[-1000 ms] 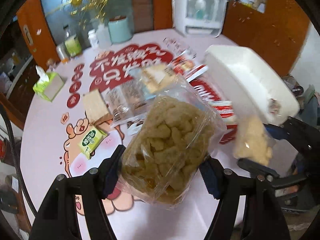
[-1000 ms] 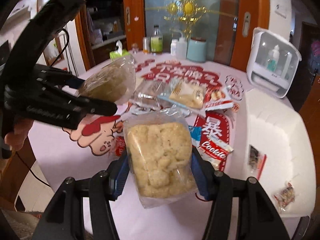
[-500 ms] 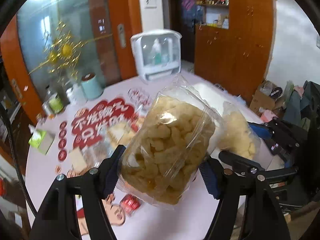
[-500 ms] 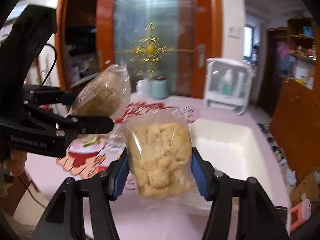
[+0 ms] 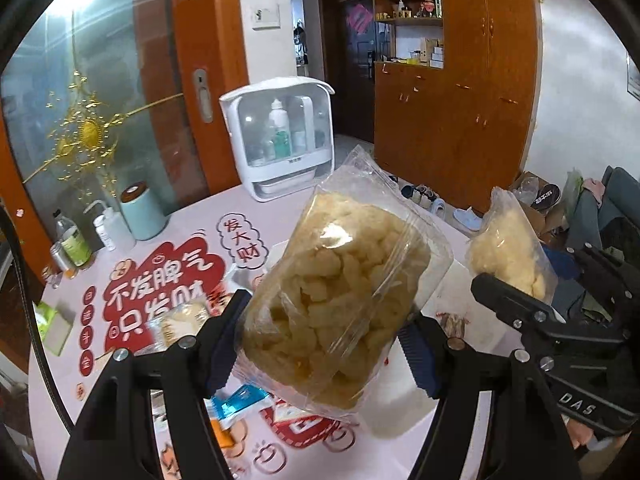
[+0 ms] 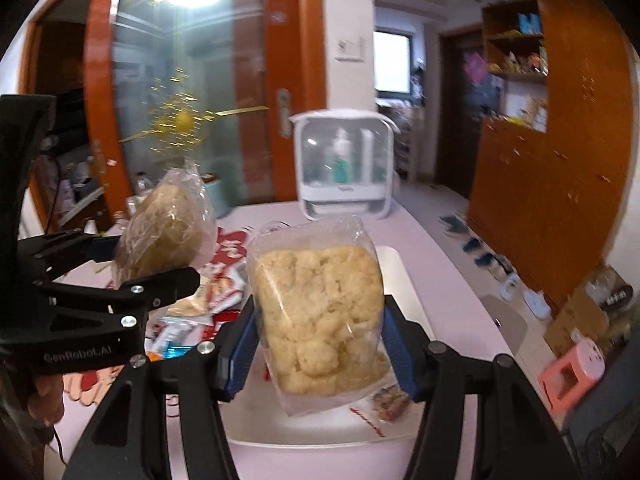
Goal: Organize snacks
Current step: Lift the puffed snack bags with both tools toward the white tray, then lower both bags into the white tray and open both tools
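My left gripper (image 5: 324, 344) is shut on a clear bag of golden puffed snacks (image 5: 336, 292) and holds it up above the table. It also shows in the right wrist view (image 6: 168, 236). My right gripper (image 6: 320, 340) is shut on a clear bag of pale puffed snacks (image 6: 320, 312), held over the white bin (image 6: 404, 280). That bag also shows in the left wrist view (image 5: 508, 256). Small wrapped snacks (image 6: 390, 400) lie in the bin. Loose snack packets (image 5: 180, 320) lie on the pink table (image 5: 280, 212).
A white transparent-front organizer (image 5: 280, 136) stands at the table's far edge. A mint canister (image 5: 142, 212), bottles (image 5: 76, 240) and a green tissue box (image 5: 52, 324) stand at the far left. Wooden cabinets (image 5: 460, 100) and shoes on the floor lie beyond.
Both grippers have risen and tilted up with their bags. The right gripper's bag has moved over the white bin. The left bag has shifted right, toward the bin.
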A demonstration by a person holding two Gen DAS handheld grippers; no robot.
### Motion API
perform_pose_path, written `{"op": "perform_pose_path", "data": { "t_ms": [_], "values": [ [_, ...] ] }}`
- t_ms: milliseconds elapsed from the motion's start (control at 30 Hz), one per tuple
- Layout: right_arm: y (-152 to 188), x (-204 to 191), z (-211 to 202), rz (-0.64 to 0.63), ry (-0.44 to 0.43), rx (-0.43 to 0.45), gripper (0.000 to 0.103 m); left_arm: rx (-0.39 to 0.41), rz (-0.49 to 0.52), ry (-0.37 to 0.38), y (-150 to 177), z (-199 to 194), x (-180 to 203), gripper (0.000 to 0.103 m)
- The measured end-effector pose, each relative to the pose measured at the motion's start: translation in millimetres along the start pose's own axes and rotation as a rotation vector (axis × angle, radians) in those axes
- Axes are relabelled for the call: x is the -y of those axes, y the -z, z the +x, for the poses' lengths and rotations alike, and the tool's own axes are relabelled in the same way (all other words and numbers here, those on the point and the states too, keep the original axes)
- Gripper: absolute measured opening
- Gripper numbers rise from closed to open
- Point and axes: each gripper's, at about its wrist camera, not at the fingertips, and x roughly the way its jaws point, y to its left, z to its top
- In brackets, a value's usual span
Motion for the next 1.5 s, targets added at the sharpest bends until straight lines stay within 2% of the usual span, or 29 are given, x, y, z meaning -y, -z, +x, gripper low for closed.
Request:
{"op": "perform_pose_path", "data": {
  "t_ms": [200,500,1200,1267,1333,1500],
  "values": [
    [-0.2,24.1,23.7,0.071,0.047,-0.045,0.059,-0.025,-0.021,0.022,-4.5,38.6,13.6,0.070],
    [4.1,35.3,56.3,0.106,0.098,-0.097,0.059,-0.078,-0.055,0.023,-2.6,83.6,13.6,0.070],
    [17.5,48.1,111.8,0.166,0.158,-0.223,0.059,-0.155,-0.099,-0.023,-0.8,147.5,3.0,0.070],
    [21.8,51.1,117.6,0.181,0.148,-0.248,0.059,-0.165,-0.097,-0.016,1.6,152.9,2.8,0.072],
    [25.0,54.1,121.0,0.200,0.133,-0.267,0.059,-0.186,-0.105,0.009,4.2,158.7,1.7,0.085],
    [32.6,59.3,123.8,0.223,0.136,-0.296,0.060,-0.201,-0.111,0.042,8.2,157.9,3.1,0.092]
  ]
}}
